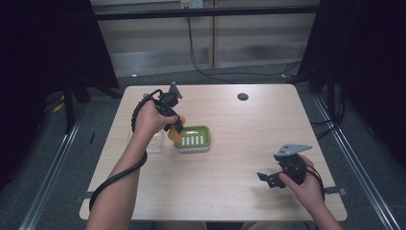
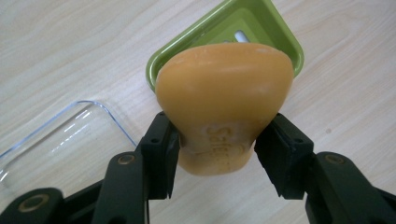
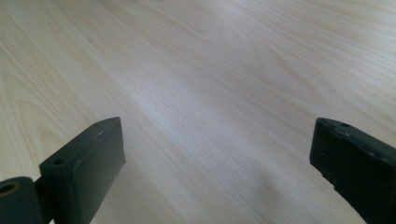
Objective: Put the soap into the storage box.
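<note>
Though narrow, jaws (left gripper (image 2: 215,154)) round soap (image 2: 224,100)

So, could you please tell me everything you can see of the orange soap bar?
The soap bar is a smooth, waxy-looking orange block with rounded corners and a faint embossed word on its face, too worn to read fully. The left tool pinches its narrower end between both black pads, holding it clear of the table. It hangs over the near corner of the green soap dish, beside a clear plastic lid. Nothing but the pads touches it.
</note>
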Motion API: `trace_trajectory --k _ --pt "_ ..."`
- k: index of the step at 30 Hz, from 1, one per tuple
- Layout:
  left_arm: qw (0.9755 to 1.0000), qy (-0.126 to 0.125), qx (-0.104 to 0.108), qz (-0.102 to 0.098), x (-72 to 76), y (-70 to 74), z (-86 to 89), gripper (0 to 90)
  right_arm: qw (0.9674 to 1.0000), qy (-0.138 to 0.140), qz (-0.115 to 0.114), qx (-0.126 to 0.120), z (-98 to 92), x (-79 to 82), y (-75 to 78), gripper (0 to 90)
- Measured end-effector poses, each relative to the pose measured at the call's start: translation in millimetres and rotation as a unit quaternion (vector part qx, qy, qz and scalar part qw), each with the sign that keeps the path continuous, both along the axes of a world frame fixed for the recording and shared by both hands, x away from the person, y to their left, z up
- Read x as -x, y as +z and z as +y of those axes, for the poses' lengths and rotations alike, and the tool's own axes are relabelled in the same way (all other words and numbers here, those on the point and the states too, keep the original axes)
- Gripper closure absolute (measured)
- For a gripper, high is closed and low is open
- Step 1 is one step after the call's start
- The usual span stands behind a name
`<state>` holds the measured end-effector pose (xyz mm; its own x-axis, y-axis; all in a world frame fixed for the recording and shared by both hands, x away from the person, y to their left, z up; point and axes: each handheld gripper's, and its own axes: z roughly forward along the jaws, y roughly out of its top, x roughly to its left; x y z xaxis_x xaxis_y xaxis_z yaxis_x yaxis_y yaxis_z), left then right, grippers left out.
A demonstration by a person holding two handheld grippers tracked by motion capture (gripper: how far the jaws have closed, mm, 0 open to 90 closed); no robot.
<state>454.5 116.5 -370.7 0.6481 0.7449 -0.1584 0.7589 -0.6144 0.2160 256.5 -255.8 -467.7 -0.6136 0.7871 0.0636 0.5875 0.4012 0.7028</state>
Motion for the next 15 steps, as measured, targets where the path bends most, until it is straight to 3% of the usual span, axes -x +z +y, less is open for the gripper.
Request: trace_trajectory --k 8,15 --pt "1.0000 -0.002 0.004 0.007 -3.9 -10.3 -6.1 50.3 1.0000 -0.001 -0.001 -0.002 -0.2 0.2 0.6 2.7" --pt "0.9998 -0.011 -0.013 0.013 -10.8 -24.6 -12.7 50.4 1.0000 -0.001 -0.001 0.000 -0.4 0.2 0.6 2.7"
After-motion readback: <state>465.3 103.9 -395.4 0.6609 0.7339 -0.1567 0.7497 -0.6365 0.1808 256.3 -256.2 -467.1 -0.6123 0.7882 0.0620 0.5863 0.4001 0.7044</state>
